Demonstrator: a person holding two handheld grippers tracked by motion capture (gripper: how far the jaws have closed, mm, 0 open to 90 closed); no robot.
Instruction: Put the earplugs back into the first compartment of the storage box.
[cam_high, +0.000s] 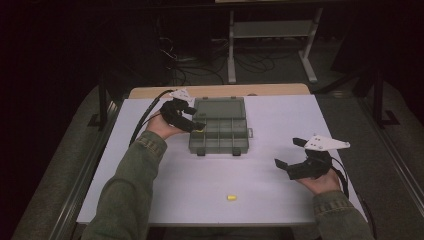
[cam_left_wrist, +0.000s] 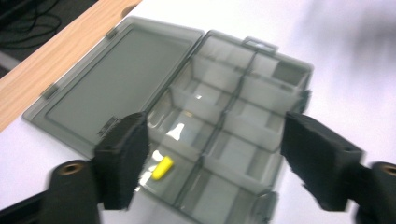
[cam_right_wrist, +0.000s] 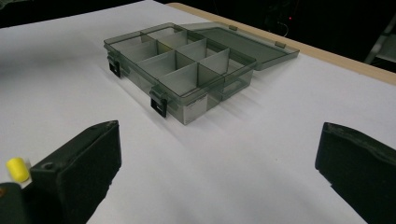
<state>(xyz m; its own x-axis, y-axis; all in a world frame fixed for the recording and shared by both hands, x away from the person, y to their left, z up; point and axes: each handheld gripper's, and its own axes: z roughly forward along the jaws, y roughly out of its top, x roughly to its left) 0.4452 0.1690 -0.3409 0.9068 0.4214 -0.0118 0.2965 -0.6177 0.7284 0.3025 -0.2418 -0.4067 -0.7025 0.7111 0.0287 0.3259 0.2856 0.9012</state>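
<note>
The left gripper (cam_left_wrist: 212, 161), jaws spread and holding nothing, hangs over the open compartment box (cam_left_wrist: 233, 135); a yellow piece (cam_left_wrist: 162, 168) lies in a near corner cell, probably just dropped. The right gripper (cam_high: 296, 157), also parted, waits near another yellow piece (cam_high: 231, 197) on the table (cam_high: 280, 115).

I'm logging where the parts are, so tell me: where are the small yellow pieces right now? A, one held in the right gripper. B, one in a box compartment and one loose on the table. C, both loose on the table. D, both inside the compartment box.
B: one yellow piece lies in a corner compartment of the open compartment box, and another yellow piece sits loose on the white table.
</note>
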